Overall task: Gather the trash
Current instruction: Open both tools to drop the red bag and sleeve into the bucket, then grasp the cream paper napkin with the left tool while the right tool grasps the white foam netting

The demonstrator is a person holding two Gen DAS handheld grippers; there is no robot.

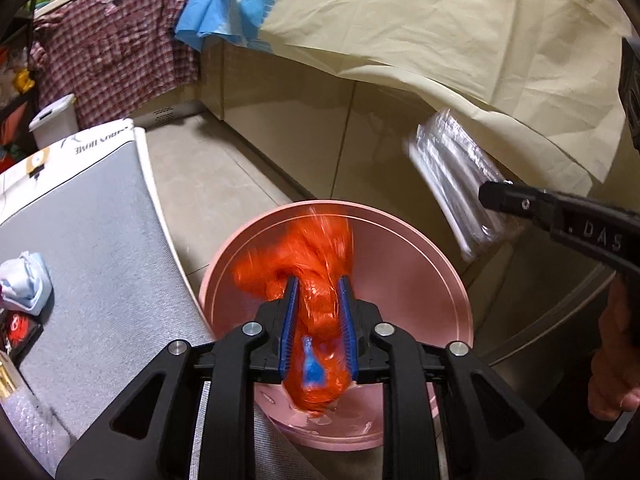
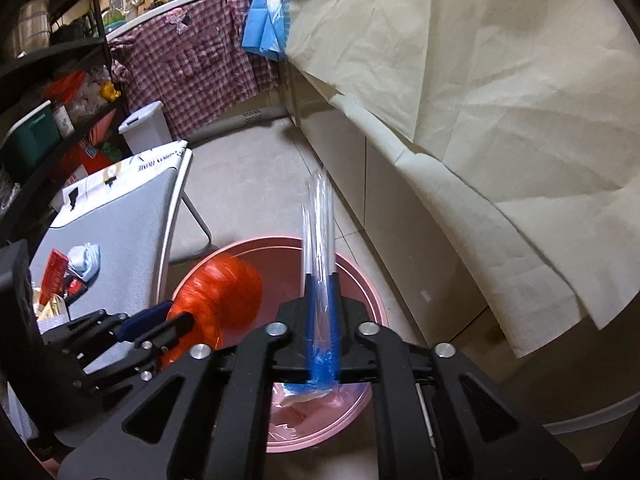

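Both pieces hang over the pink basin (image 1: 420,240) at six o'clock, undropped: left gripper (image 1: 318,300) pinching orange bag (image 1: 304,248), right gripper (image 2: 322,304) pinching clear wrapper (image 2: 318,220)

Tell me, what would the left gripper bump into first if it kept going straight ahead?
Probably the pink basin. The left gripper, with an orange plastic bag between its fingers, points down into it, though depth is hard to judge.

Orange plastic bag (image 1: 316,312): crumpled, knotted wad, translucent, blue scrap showing inside. It sits between my left fingers, above the pink basin (image 1: 400,256), upper part motion-blurred. Clear plastic wrapper (image 2: 320,240): flat, long, edge-on, standing upright between my right fingers over the same basin. Basin rests on tiled floor, clear scraps inside.
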